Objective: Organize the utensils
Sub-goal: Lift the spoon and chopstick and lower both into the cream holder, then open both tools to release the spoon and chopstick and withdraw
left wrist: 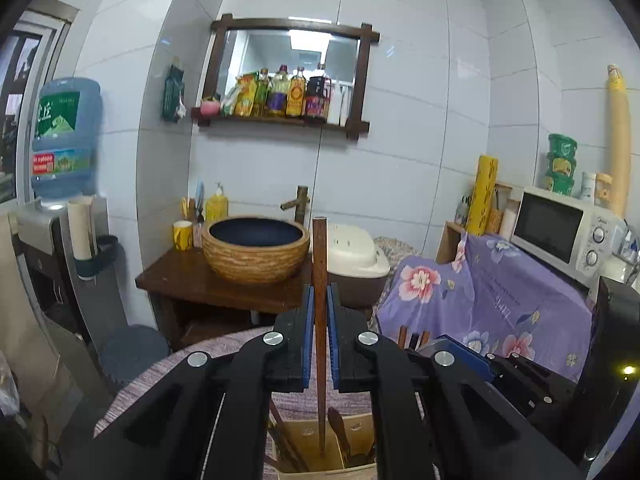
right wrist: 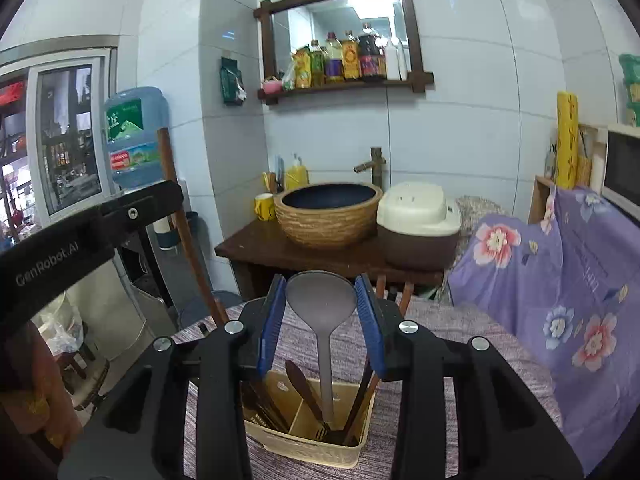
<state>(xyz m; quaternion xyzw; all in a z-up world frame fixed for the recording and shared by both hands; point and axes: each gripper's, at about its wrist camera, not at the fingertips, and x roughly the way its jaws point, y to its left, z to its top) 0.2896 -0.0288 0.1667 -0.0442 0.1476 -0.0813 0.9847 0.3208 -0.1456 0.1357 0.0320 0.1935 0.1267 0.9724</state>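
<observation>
My left gripper is shut on a brown wooden stick-like utensil, held upright with its lower end inside the beige utensil caddy. That stick also shows in the right wrist view, beside the left gripper's body. My right gripper is open around the grey ladle; its blue pads stand apart from the ladle bowl. The ladle stands upright in the caddy, which holds several dark wooden utensils in its compartments.
The caddy sits on a table with a purple woven cloth. Behind it are a wooden stand with a basin sink, a rice cooker, a floral purple cloth, a microwave and a water dispenser.
</observation>
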